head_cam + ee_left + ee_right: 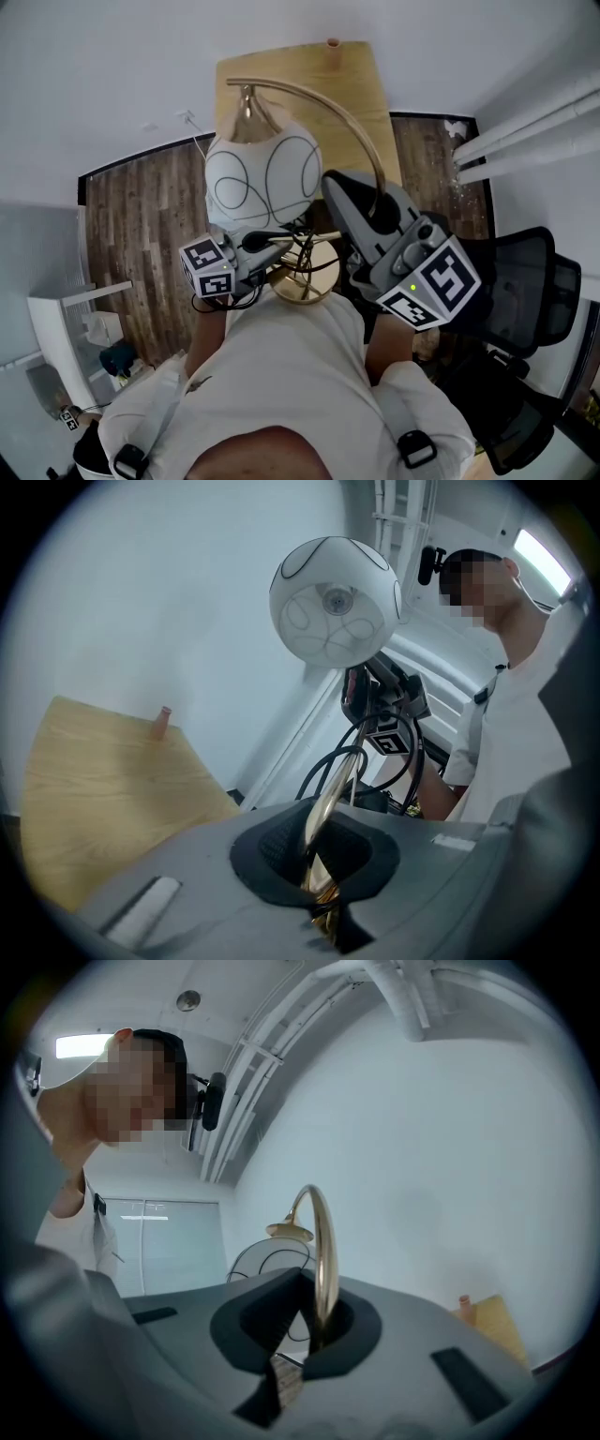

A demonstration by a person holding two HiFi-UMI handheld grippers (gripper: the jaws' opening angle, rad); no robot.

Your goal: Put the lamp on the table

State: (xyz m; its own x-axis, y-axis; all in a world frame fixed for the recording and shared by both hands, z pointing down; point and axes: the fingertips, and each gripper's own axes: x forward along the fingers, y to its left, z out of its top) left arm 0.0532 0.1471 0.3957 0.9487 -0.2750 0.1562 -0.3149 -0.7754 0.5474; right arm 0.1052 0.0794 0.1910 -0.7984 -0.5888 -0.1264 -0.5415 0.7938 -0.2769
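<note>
The lamp hangs in the air in front of me, carried by both grippers. Its white globe shade point(262, 178) with thin black lines hangs from a brass arc stem point(352, 122). The round brass base point(305, 277) is close to my chest, with a black cable point(302, 251) looped over it. My left gripper point(286, 246) is shut on the stem low, near the base point(323, 855). My right gripper point(380, 208) is shut on the arc stem higher up point(314, 1326). The light wooden table point(356, 80) lies ahead, beyond the lamp.
A small terracotta piece point(332, 43) stands at the table's far edge. A black office chair point(525, 281) is at my right, white pipes point(525, 131) run along the right wall, and a white unit point(66, 328) stands on the dark wood floor point(141, 216) at left.
</note>
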